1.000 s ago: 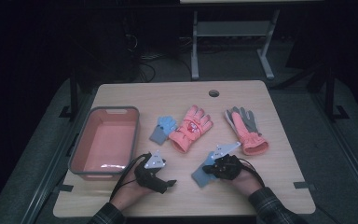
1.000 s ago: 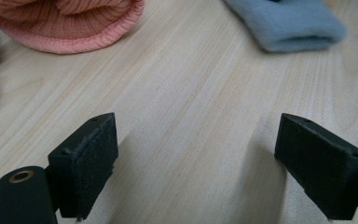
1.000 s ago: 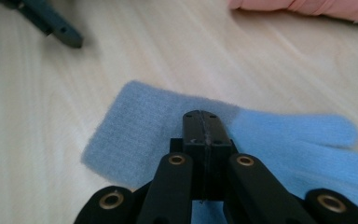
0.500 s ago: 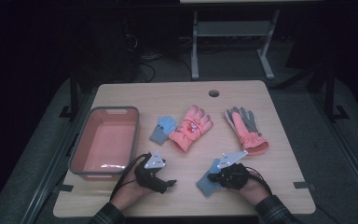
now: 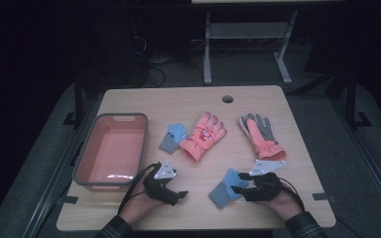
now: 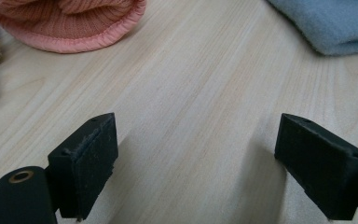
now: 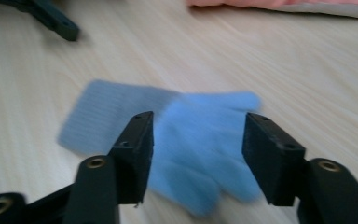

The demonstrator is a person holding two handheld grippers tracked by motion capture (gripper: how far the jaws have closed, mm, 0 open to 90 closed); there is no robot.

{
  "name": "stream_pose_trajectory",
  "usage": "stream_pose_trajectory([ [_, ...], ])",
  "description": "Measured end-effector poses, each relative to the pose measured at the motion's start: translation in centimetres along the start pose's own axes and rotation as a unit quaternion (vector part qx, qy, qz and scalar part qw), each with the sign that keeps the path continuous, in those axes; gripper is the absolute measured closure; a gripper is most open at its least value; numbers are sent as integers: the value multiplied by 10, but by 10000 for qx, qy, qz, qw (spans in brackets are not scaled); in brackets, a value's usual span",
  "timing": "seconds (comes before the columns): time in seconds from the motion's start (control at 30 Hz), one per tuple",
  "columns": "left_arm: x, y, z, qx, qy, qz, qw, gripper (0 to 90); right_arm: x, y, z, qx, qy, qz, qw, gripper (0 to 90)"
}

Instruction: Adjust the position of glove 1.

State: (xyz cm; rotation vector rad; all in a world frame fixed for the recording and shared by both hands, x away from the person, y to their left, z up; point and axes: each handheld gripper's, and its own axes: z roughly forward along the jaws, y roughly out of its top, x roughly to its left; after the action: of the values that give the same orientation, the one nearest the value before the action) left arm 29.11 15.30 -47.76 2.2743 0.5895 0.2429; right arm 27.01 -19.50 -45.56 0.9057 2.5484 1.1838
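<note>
- R claw [image 5: 239, 182] is sitting at the near right of the tabletop [image 5: 307, 148], held in the person's right hand [image 5: 283, 201]; its jaws have just been opening and are standing about halfway apart, gripping nothing.
- Small blue glove [image 5: 226, 187] is lying flat on the tabletop right in front of the R claw; in the right gripper view the glove [image 7: 200, 144] is showing between and just beyond the two jaws, w/ the pads not pressing on it, finger end toward the claw, grey-blue cuff pointing away.
- L claw [image 5: 178, 196] is resting at the near left, in the left hand [image 5: 139, 203], jaws wide apart and empty; in the left gripper view there is bare wood between them.
- Salmon-pink bin [image 5: 87, 153] is sitting at the left of the tabletop, just beyond the L claw.
- 2nd small blue glove [image 5: 172, 136] is lying mid-tabletop, touching the edge of an orange glove [image 5: 202, 136] beside it.
- Orange-and-grey glove [image 5: 259, 135] is lying palm up further right, apart from those two, just beyond the R claw.
- Round cable hole [image 5: 227, 98] is showing near the far edge.
</note>
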Motion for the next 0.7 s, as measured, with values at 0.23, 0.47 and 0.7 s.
stream_pose_trajectory([
  [0.23, 1, 0, 0, 28, 8, 35, 10000, 126, -18, -26, -16, -16, -466, 86, 9989, 309],
  [0.47, 0, 1, 0, 30, 38, -40, 10000, 136, -37, -43, -26, -21, -781, 366, 9963, 242],
  [0.7, 3, 9, 0, 168, 40, -240, 9996, 191, -44, -47, -24, 93, -896, 504, 9947, 221],
])
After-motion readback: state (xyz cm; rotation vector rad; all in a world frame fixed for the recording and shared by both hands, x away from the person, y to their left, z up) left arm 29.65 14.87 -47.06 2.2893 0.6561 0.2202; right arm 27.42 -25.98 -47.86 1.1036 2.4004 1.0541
